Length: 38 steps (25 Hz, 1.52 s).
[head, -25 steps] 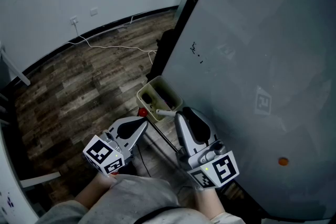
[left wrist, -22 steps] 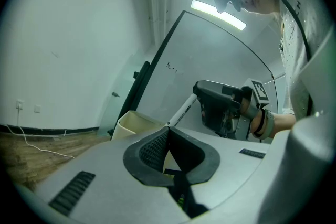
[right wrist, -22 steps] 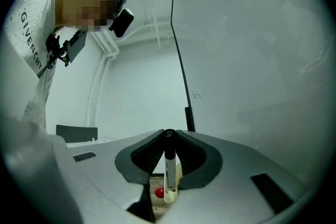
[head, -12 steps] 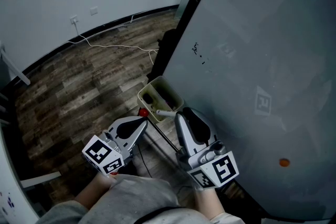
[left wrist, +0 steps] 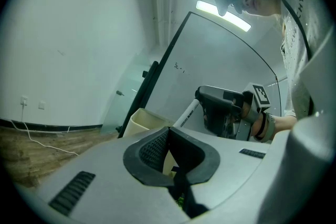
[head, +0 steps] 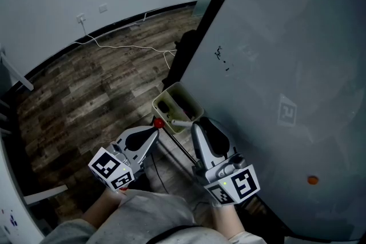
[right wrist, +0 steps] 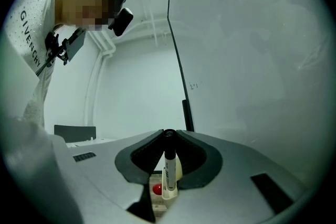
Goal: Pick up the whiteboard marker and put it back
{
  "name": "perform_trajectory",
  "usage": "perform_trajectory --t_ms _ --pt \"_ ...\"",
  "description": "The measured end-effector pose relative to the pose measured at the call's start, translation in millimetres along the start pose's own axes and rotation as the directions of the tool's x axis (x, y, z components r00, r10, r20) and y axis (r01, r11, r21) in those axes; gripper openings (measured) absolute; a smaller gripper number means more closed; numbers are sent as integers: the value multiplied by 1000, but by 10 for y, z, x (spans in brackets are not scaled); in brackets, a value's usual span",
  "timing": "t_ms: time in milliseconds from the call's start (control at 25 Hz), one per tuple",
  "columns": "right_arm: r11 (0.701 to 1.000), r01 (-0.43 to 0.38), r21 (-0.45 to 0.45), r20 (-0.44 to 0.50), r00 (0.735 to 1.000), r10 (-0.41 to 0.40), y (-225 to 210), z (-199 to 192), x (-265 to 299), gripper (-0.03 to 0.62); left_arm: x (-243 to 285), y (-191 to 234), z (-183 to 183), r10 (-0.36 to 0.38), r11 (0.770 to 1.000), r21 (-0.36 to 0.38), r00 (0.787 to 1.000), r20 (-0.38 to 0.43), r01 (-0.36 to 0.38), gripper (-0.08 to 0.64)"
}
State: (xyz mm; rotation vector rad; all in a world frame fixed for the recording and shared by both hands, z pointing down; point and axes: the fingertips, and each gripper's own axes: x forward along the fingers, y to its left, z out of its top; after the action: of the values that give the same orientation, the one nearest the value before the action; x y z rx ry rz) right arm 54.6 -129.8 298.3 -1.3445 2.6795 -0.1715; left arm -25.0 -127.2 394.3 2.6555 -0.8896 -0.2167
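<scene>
My right gripper [head: 197,123] is shut on the whiteboard marker [head: 180,122], a white barrel with a black cap. The marker sticks out towards a beige holder box [head: 177,104] at the foot of the whiteboard [head: 286,54]. In the right gripper view the marker [right wrist: 169,168] stands upright between the pads [right wrist: 149,152], cap at the top. My left gripper [head: 155,131] hangs just left of the box, its jaws together with nothing between them. From the left gripper view [left wrist: 169,131] the right gripper [left wrist: 226,110] and the marker [left wrist: 186,113] show over the box [left wrist: 144,122].
A small red object [head: 158,122] lies beside the box. A white cable [head: 126,48] runs over the wooden floor to a wall socket [head: 81,20]. The board's black frame [head: 214,6] rises at the middle. A person's sleeve [head: 143,217] fills the bottom edge.
Neither gripper has moved; the marker stays in the right gripper. Only the head view has shifted slightly.
</scene>
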Motion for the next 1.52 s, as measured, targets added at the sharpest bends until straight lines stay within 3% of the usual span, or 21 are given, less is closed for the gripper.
perform_trajectory --t_ms 1520 --pt "999 28 33 -94 995 -25 -137 -514 256 81 13 458 -211 33 997 -61 998 -45 -36 14"
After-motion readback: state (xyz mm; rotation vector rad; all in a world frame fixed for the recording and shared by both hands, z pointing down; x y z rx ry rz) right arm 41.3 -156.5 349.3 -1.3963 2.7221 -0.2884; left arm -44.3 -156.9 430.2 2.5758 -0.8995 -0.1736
